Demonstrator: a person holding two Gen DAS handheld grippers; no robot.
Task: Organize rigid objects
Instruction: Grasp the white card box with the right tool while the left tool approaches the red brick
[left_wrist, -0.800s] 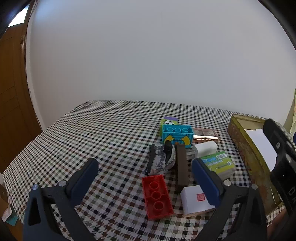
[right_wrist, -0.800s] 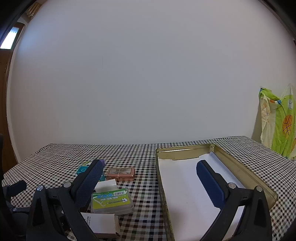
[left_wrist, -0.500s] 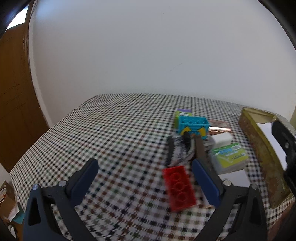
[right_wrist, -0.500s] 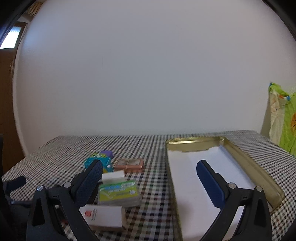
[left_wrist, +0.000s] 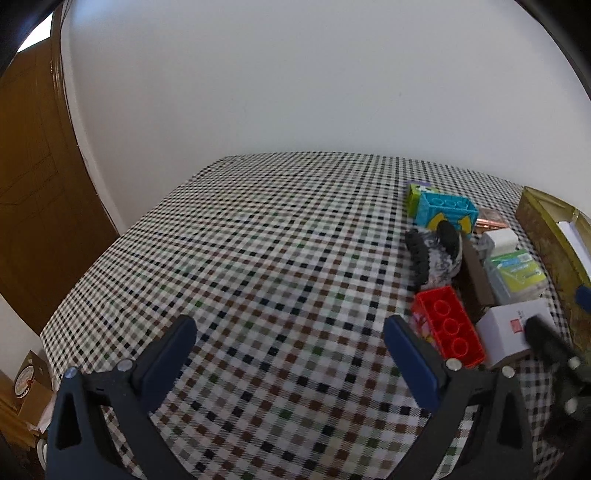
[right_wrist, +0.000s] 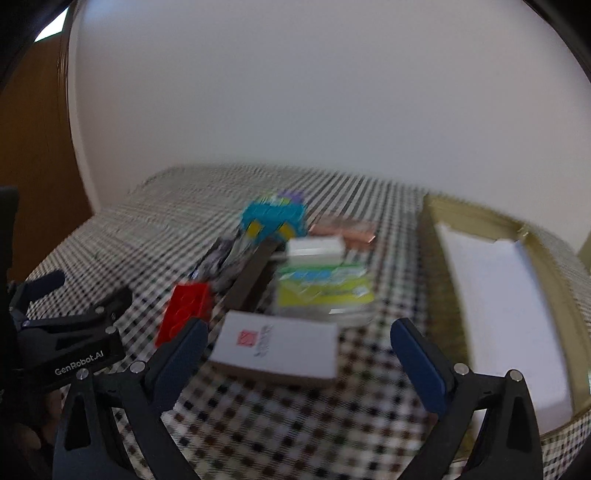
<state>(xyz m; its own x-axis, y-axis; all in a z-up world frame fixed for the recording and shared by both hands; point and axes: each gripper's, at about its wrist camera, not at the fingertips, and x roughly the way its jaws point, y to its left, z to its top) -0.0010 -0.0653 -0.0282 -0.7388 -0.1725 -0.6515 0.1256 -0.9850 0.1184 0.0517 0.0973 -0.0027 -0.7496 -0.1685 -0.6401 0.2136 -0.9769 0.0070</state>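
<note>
A cluster of small objects lies on the checkered table: a red brick (left_wrist: 447, 326) (right_wrist: 184, 310), a white box with a red mark (left_wrist: 508, 330) (right_wrist: 279, 345), a green-labelled pack (left_wrist: 517, 275) (right_wrist: 323, 291), a dark brown block (left_wrist: 476, 275) (right_wrist: 253, 277), a grey speckled toy (left_wrist: 436, 258), a blue brick (left_wrist: 445, 212) (right_wrist: 273, 218). A gold tray (left_wrist: 543, 236) (right_wrist: 546, 295) lined with white paper stands to the right. My left gripper (left_wrist: 288, 350) is open and empty, left of the red brick. My right gripper (right_wrist: 295, 350) is open, just before the white box.
A copper-coloured flat case (right_wrist: 345, 232) and a small white box (right_wrist: 314, 247) lie behind the pack. A wooden door (left_wrist: 33, 184) stands at the left beyond the table edge. A white wall is behind the table.
My left gripper has swung left, so the objects now sit at its right. My right gripper has swung left and down towards the white box; its view is blurred by motion.
</note>
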